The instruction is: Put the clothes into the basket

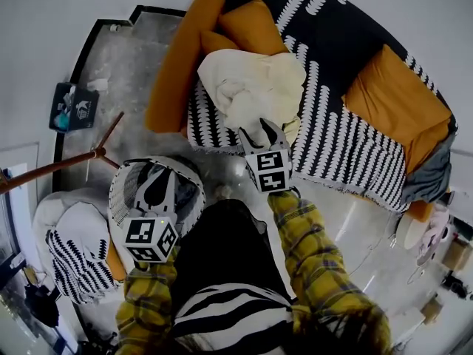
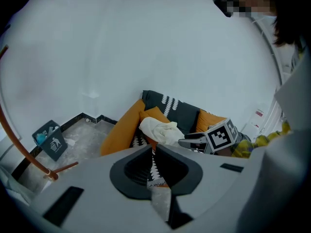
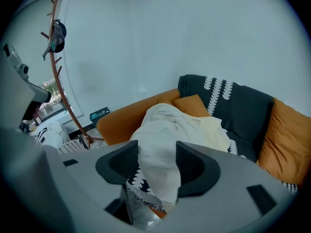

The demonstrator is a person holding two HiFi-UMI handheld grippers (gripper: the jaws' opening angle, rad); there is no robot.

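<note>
A heap of cream and white clothes (image 1: 251, 87) lies on the orange sofa's black-and-white throw (image 1: 347, 146). My right gripper (image 1: 264, 129) points at the heap's near edge. Its jaws stand open, and in the right gripper view (image 3: 158, 152) the cream cloth (image 3: 170, 130) shows between them without being pressed. My left gripper (image 1: 157, 186) hangs over the white mesh basket (image 1: 118, 180), its jaws nearly together and nothing in them (image 2: 151, 149). The left gripper view also shows the clothes (image 2: 160, 130) and the right gripper (image 2: 189, 141) in the distance.
A wooden coat stand (image 1: 52, 168) leans in at the left, beside a dark box (image 1: 72, 106) on the floor. A white seat with a patterned cloth (image 1: 74, 250) stands left of the basket. Orange cushions (image 1: 395, 95) lie on the sofa, with small items (image 1: 429, 235) on the floor at right.
</note>
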